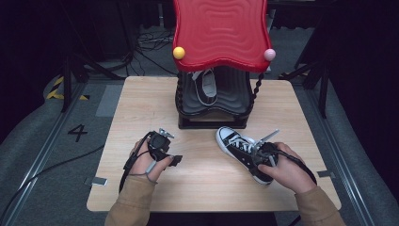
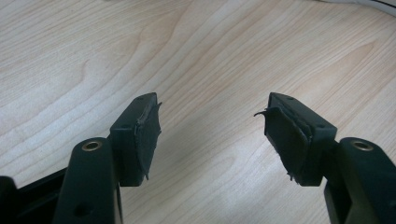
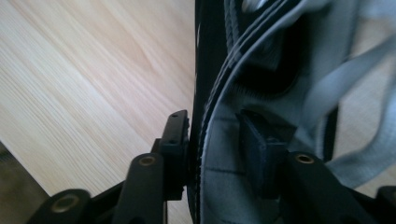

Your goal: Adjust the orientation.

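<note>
Sneaker [image 1: 241, 151] straddled at its side wall by right gripper [image 3: 215, 140].
Grasp can't be confirmed; left gripper [image 2: 212, 135] released, over table [image 1: 207, 188].

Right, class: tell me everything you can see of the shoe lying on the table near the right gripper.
The shoe is a black canvas-looking sneaker with a white toe cap, white sole edge and white laces. It lies on the table, in front of the rack, toe pointing towards the rack, heel towards the person. The right gripper straddles its side wall near the heel: one jaw outside, one inside against the grey lining, as the right gripper view shows. Whether the pads press is unclear.
</note>
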